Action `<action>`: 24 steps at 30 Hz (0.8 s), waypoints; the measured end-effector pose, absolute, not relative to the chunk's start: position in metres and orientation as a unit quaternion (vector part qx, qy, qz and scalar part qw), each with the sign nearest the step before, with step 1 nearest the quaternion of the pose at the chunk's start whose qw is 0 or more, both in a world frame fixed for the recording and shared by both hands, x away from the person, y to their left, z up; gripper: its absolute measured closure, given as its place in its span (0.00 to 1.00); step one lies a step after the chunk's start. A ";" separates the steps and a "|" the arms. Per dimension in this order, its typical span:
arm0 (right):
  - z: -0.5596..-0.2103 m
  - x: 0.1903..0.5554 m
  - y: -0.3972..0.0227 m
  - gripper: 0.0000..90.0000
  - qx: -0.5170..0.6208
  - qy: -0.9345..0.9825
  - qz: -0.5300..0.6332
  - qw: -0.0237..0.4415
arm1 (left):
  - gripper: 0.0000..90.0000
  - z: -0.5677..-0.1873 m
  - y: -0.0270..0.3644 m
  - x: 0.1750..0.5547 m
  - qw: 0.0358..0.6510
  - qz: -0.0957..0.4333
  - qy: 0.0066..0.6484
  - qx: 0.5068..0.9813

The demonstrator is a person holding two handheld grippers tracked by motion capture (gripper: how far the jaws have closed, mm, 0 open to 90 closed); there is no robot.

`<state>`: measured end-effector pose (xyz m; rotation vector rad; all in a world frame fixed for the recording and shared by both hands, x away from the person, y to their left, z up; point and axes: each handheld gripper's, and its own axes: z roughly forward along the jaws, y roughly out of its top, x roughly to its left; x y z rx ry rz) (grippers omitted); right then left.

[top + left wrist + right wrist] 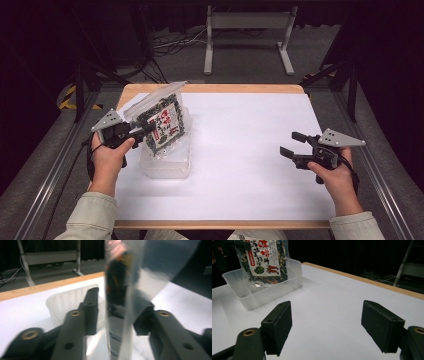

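My left gripper (142, 131) has its jaws parted on either side of the snack packet (165, 125), the pads just off its edge, so it is let go. The packet stands tilted in the clear plastic tub (167, 167), leaning over the tub's far end. My right gripper (295, 144) sits well apart from the tub, jaws wide and empty, above the white table (240, 165).

You have a glossy, clear plastic packet (164, 124) with a printed label, standing in a smooth, translucent plastic tub (167, 167). Your table (250, 150) wears a matt white paper-like sheet over a pale wood edge. Each gripper's black jaws look matt plastic with brass-coloured metal bushings.
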<state>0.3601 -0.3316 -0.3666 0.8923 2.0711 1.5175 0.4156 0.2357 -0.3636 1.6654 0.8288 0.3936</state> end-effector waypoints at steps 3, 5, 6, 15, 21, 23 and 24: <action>-0.367 0.360 -0.332 0.28 0.321 0.745 0.547 0.209 | 0.37 -0.361 0.236 0.412 0.574 0.164 0.370 0.712; -0.367 0.359 -0.331 0.27 0.320 0.744 0.548 0.209 | 0.24 -0.359 0.238 0.407 0.575 0.172 0.374 0.707; -0.367 0.359 -0.331 0.27 0.319 0.744 0.548 0.209 | 0.19 -0.359 0.239 0.404 0.578 0.177 0.374 0.703; -0.369 0.355 -0.335 0.24 0.317 0.743 0.549 0.214 | 0.12 -0.355 0.248 0.370 0.564 0.206 0.345 0.722; -0.371 0.349 -0.341 0.23 0.320 0.741 0.548 0.219 | 0.11 -0.359 0.256 0.346 0.552 0.212 0.337 0.732; -0.373 0.346 -0.344 0.23 0.323 0.740 0.548 0.220 | 0.11 -0.362 0.261 0.339 0.549 0.212 0.340 0.733; -0.373 0.346 -0.345 0.23 0.323 0.740 0.547 0.221 | 0.11 -0.365 0.264 0.335 0.546 0.212 0.343 0.735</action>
